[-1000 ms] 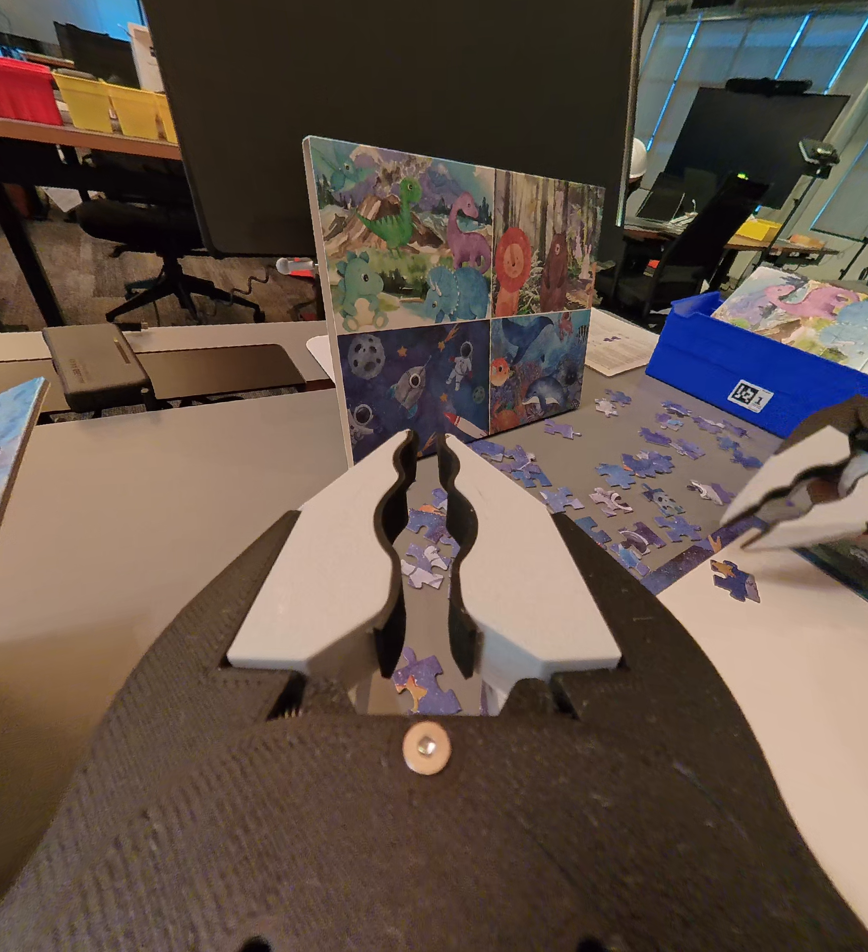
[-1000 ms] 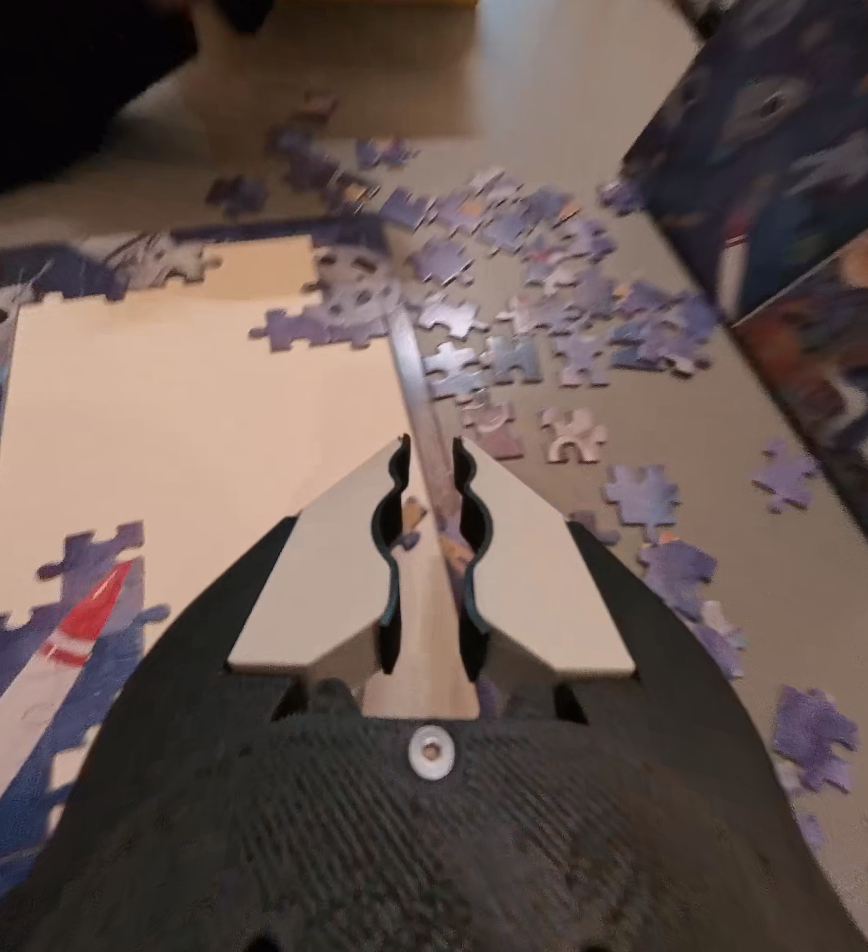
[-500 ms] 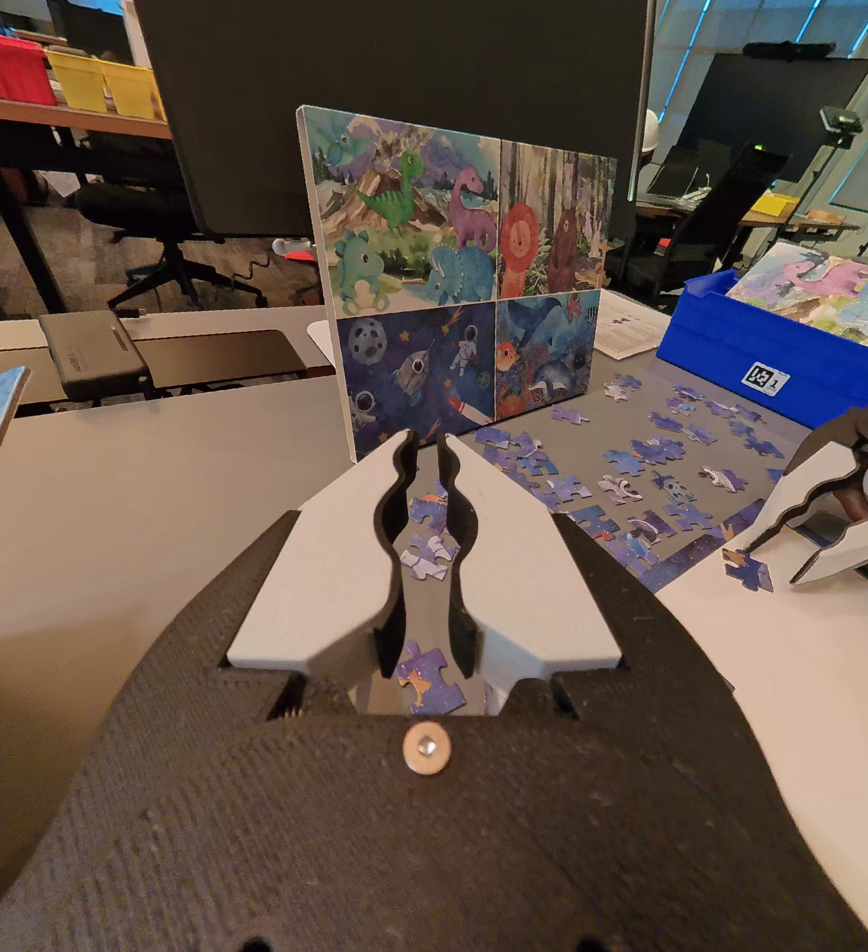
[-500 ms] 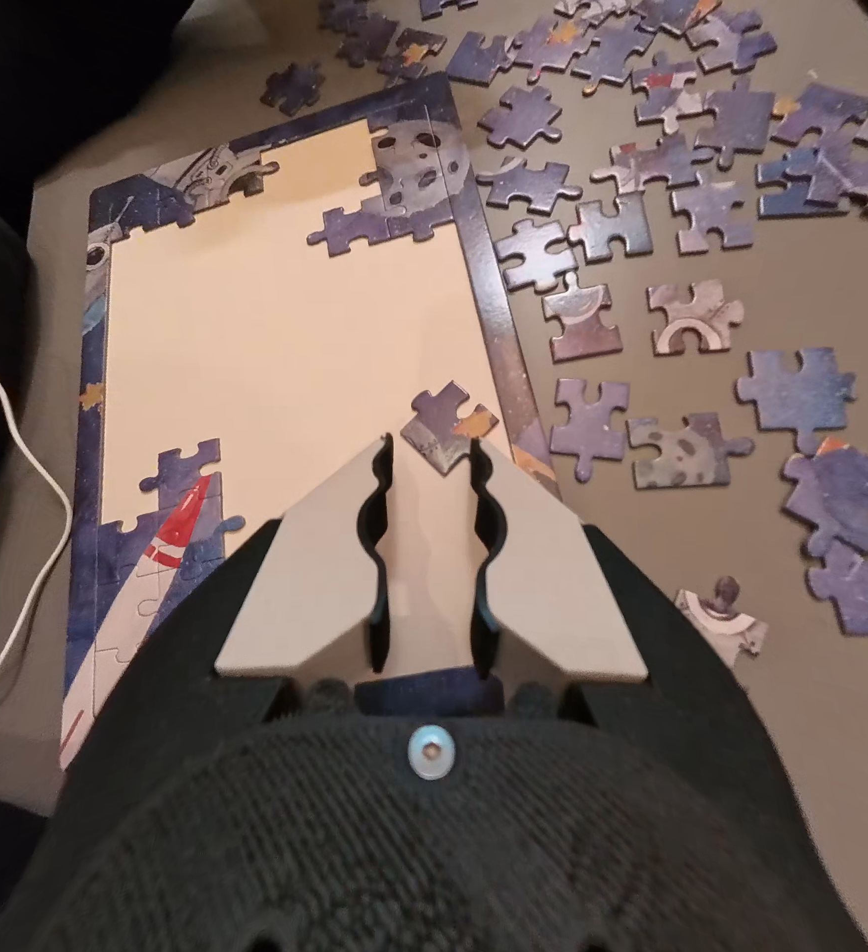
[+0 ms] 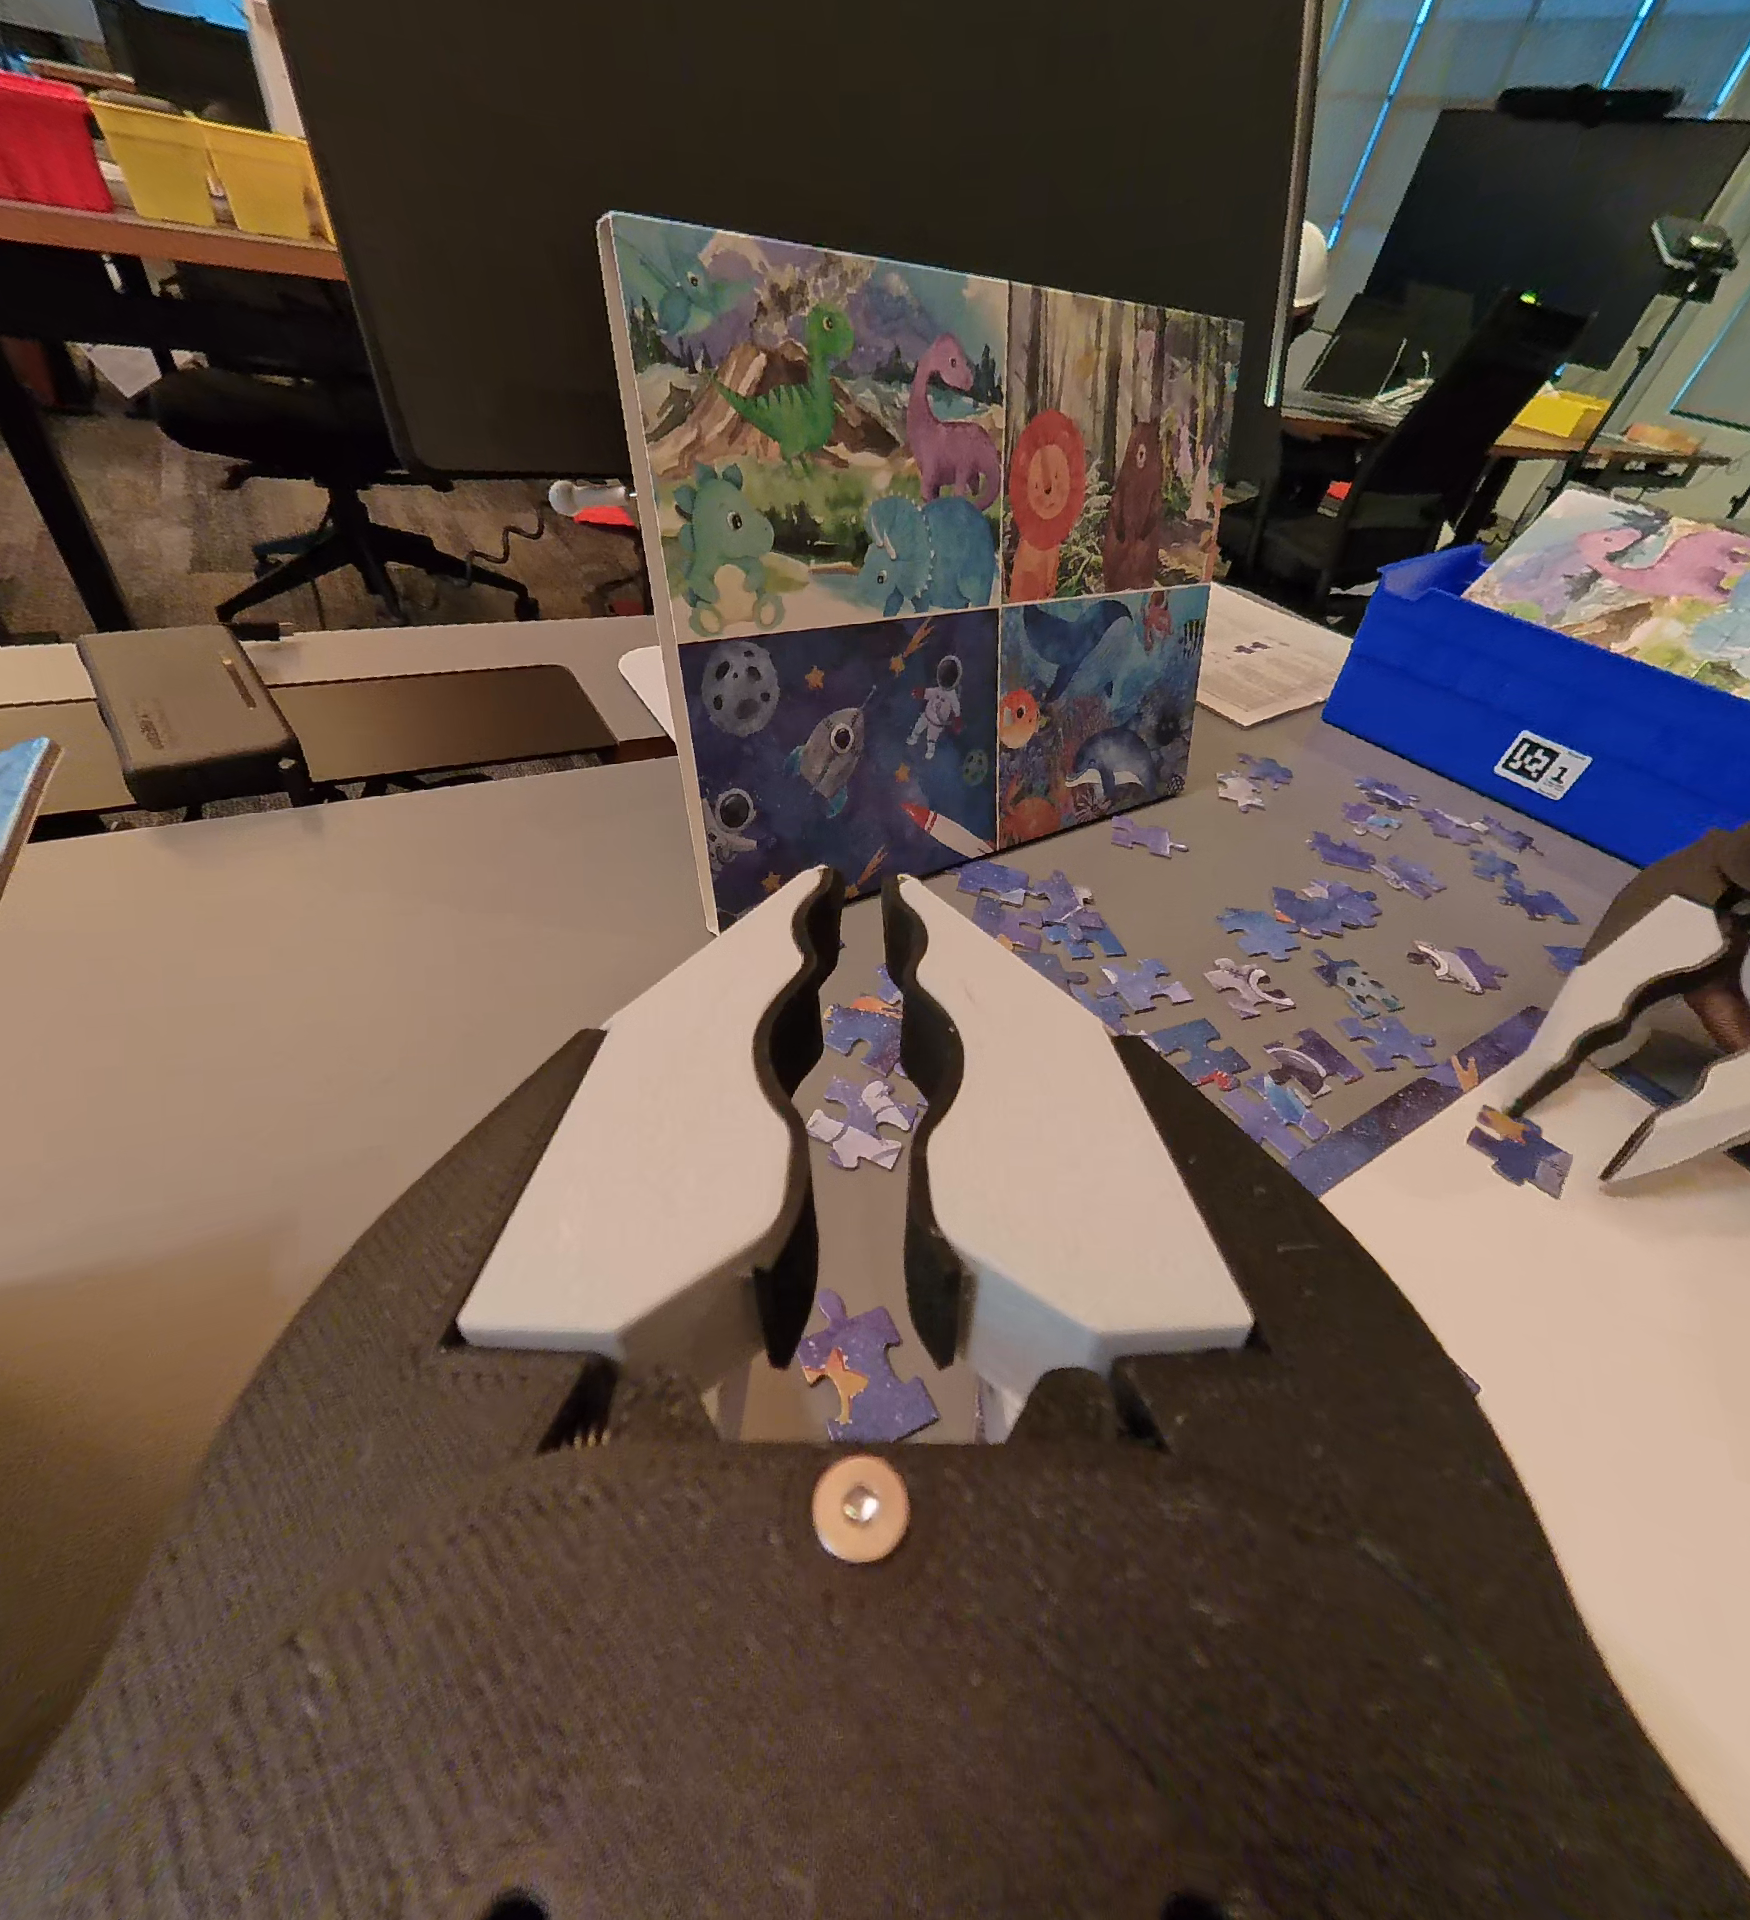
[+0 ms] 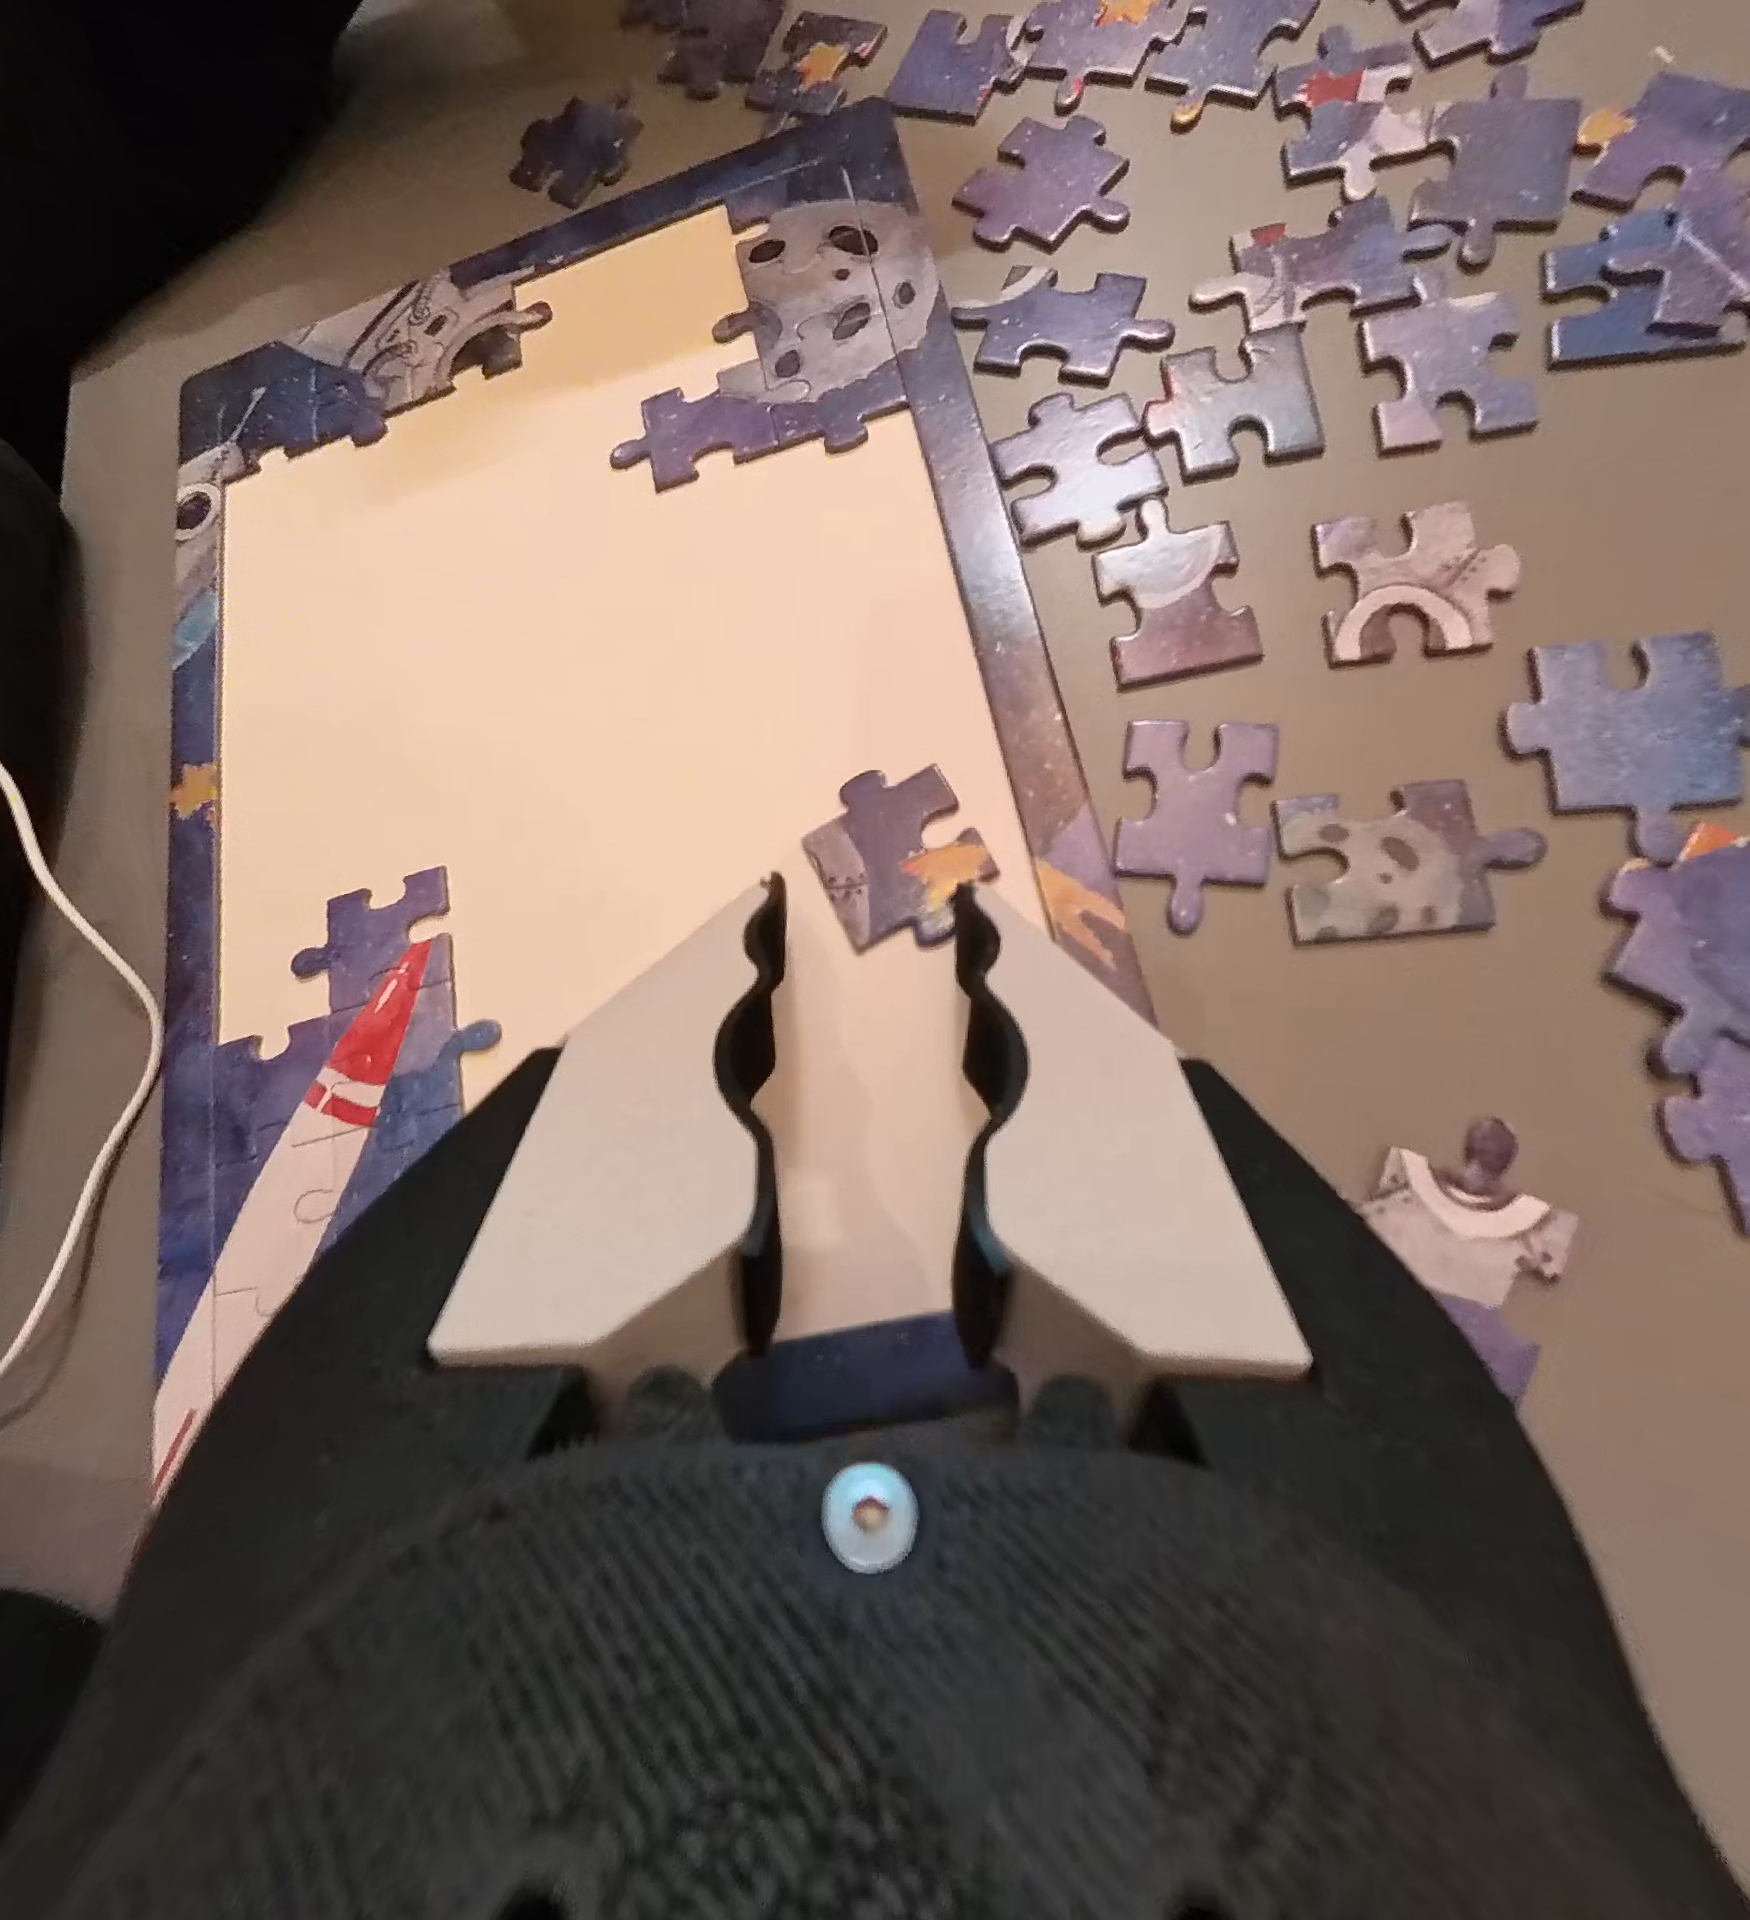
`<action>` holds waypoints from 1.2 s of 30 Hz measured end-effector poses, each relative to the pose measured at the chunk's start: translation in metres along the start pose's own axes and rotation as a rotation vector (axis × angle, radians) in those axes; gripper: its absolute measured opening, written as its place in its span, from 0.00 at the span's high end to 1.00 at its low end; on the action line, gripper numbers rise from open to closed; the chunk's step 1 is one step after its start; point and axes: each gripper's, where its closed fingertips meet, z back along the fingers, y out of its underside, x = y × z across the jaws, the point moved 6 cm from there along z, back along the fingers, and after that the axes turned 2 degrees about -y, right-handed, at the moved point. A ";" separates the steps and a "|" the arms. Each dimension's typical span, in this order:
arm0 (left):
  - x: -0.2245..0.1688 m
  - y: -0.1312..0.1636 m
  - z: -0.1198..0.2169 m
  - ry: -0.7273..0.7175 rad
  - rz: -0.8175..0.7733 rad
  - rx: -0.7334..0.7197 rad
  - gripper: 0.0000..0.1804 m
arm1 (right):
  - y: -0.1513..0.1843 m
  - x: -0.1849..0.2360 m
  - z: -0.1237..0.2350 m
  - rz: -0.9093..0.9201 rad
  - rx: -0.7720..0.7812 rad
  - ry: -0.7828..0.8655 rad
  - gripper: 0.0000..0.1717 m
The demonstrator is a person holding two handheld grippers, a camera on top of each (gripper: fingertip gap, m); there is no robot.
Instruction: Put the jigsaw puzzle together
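Both grippers are ours to hold; our right gripper (image 6: 866, 899) now has its jaws parted and nothing between them, where a moment ago they stood much narrower; a loose purple puzzle piece (image 6: 892, 857) with an orange streak lies flat on the cream backing of the puzzle tray (image 6: 580, 644), just ahead of the fingertips; the right fingertip (image 6: 964, 904) sits at the piece's near edge, though we cannot tell whether it touches; we judge the piece to have been let go onto the board, lying askew and not locked into any neighbour. We see the tray's dark blue frame (image 6: 996, 582) just beside the piece, with a moon section joined at the far corner and a red-and-white rocket section (image 6: 372, 1049) at the near left; many loose pieces (image 6: 1390, 436) lie scattered on the grey table to the right.

Our left gripper (image 5: 860, 894) hovers above the table with its jaws nearly together, a thin slit between the pads, and we see nothing in them; it has kept that narrow gap throughout; beyond its tips stands the puzzle box (image 5: 912, 540) with four pictures, upright; a blue bin (image 5: 1577, 727) sits farther right, and a white cable (image 6: 71, 935) trails off the tray's left side.
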 end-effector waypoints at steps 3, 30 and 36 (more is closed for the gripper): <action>0.000 0.000 0.000 0.000 0.000 0.000 0.97 | 0.003 0.001 0.003 -0.016 0.000 -0.010 0.84; -0.001 0.001 -0.001 0.000 -0.004 0.008 0.97 | -0.002 0.002 -0.006 0.089 0.001 0.064 0.83; -0.001 0.001 -0.001 -0.001 -0.005 0.010 0.97 | -0.004 0.001 -0.007 0.112 0.015 0.093 0.88</action>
